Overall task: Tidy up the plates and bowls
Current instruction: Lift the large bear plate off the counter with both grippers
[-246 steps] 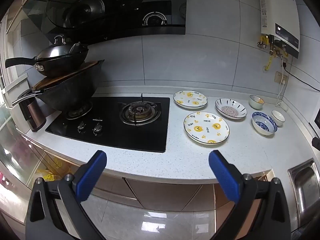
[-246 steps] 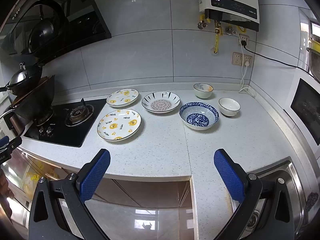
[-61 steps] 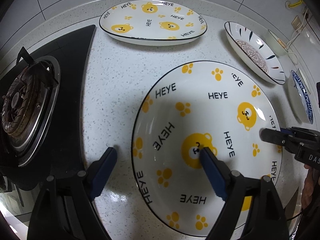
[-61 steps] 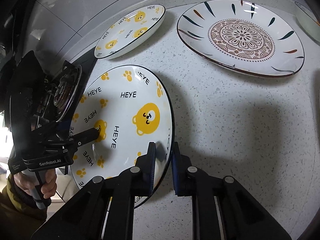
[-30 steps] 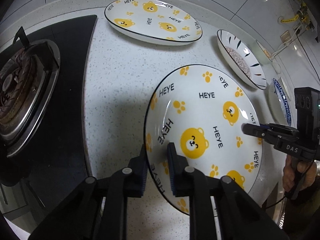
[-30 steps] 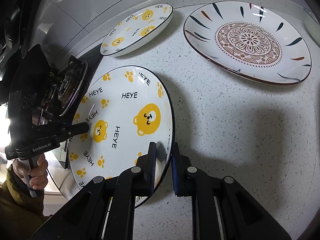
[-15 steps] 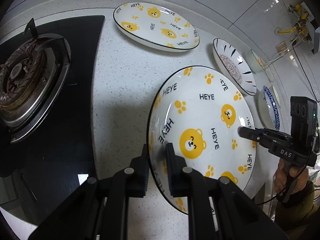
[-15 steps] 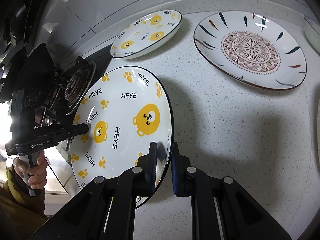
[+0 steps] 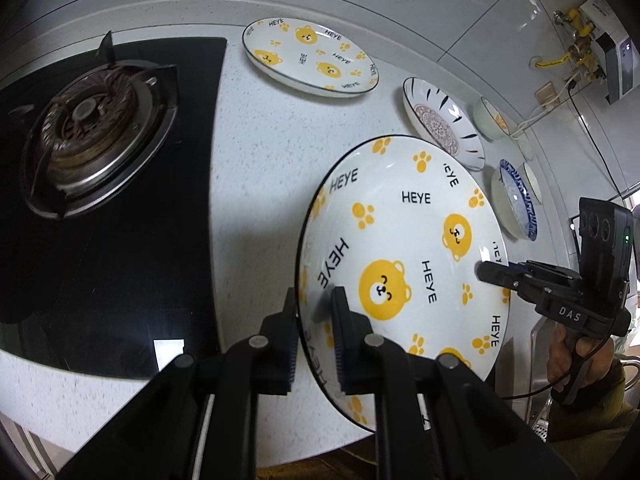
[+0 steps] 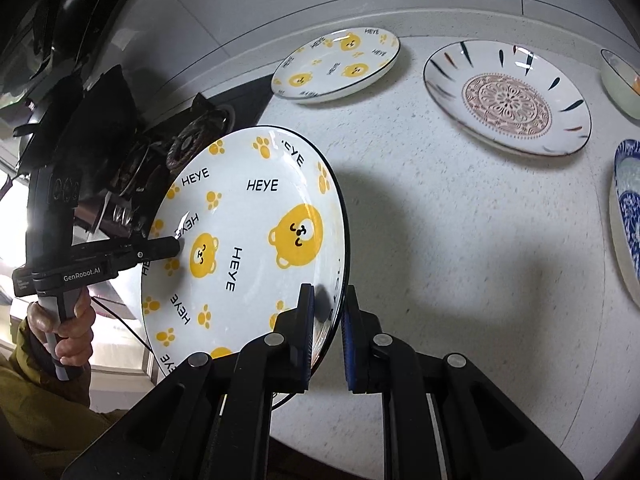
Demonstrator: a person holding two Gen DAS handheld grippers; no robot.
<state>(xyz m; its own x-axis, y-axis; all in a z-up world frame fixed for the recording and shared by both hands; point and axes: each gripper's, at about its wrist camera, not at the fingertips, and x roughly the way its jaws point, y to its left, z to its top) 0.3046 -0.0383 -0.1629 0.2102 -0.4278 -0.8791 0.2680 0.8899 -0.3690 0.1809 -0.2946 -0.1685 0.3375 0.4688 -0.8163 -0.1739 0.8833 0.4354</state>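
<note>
1. Speckled white countertop (image 9: 256, 168), gas hob (image 9: 100, 184) at nine o'clock in the left wrist view.
2. Large bear plate (image 9: 404, 264) off the counter, tilted, pinched at opposite rim edges.
3. Smaller bear plate (image 9: 312, 56) at twelve o'clock beyond it (likely stacking target), roughly midway between both hands.
4. Mandala plate (image 10: 508, 96) and blue bowl (image 9: 516, 204) toward two o'clock.
5. Left gripper (image 9: 314, 312) narrow, clamped on the near rim.
6. Right gripper (image 10: 328, 312) likewise clamped.
</note>
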